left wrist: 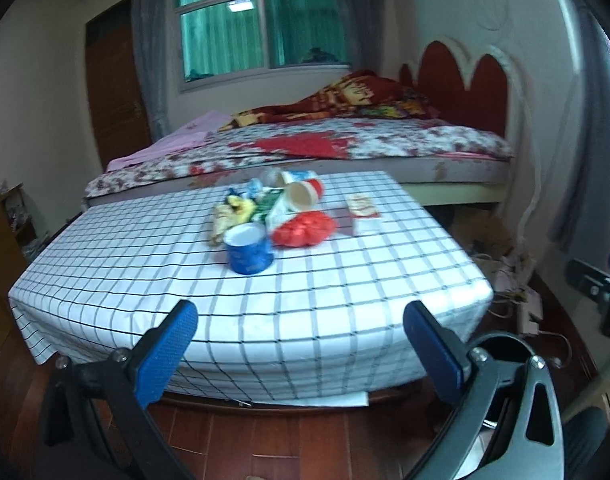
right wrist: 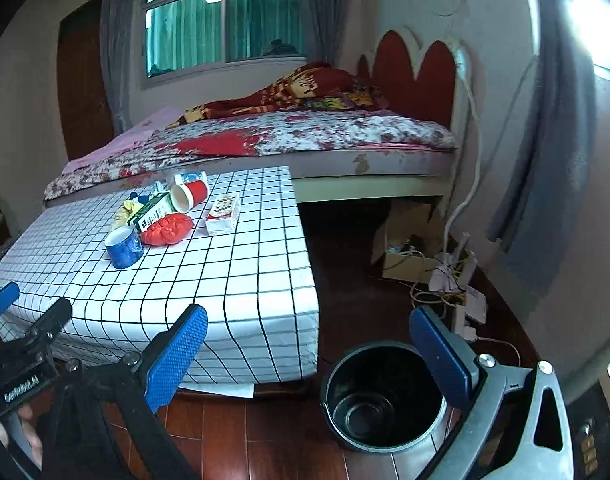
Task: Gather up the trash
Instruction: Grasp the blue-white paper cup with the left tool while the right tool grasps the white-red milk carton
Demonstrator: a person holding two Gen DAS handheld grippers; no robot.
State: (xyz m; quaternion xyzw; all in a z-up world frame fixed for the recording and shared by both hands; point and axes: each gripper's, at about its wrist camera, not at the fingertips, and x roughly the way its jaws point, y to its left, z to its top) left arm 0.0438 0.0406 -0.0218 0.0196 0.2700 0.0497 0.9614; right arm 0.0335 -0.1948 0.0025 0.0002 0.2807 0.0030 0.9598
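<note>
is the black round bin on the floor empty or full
Empty: the black round bin shows its bare bottom in the right wrist view, with no trash inside.

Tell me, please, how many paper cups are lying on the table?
3: a blue cup nearest the grippers, a red cup on its side mid-pile, a blue-and-white cup behind it. Others may be hidden.

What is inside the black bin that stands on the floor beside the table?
Nothing shows inside the black bin: the right wrist view shows its dark walls and bare bottom. The right gripper's blue finger covers a small part of the rim, so that corner cannot be checked.
</note>
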